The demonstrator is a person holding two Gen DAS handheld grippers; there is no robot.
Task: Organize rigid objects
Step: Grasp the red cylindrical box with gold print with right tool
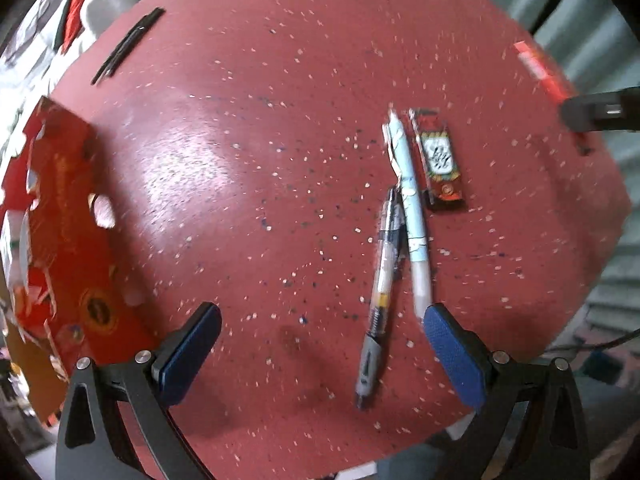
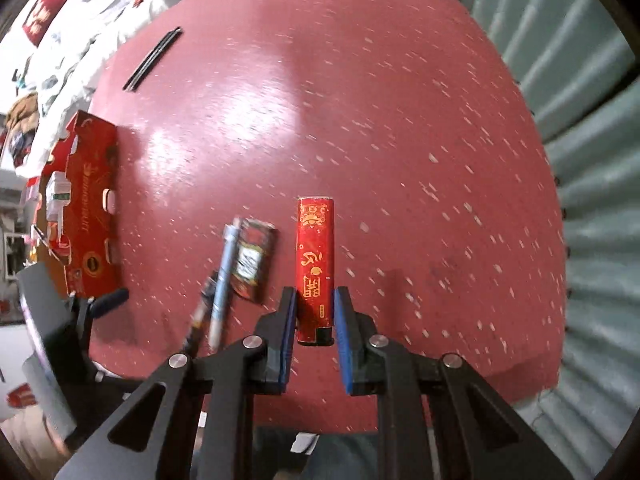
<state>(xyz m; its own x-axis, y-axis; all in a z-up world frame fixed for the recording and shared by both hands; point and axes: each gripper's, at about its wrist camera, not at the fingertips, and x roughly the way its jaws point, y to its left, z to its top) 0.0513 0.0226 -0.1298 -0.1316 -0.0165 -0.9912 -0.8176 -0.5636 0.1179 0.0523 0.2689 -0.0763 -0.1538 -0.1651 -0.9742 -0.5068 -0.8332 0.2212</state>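
Right hand-held gripper (image 2: pixel 315 312) clamps a red lighter (image 2: pixel 315 264); red carton (image 2: pixel 93 216) holds small boxes (image 2: pixel 58 194).

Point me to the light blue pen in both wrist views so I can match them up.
Left wrist: light blue pen lies right of centre, its lower end beside the left gripper's right finger.
Right wrist: light blue pen lies lower left of centre, blurred.
Shared landmark: the small dark red packet just right of it.

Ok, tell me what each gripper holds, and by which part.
The right gripper grips the red lighter by its lower end, near the black cap. The left gripper is open and holds nothing.
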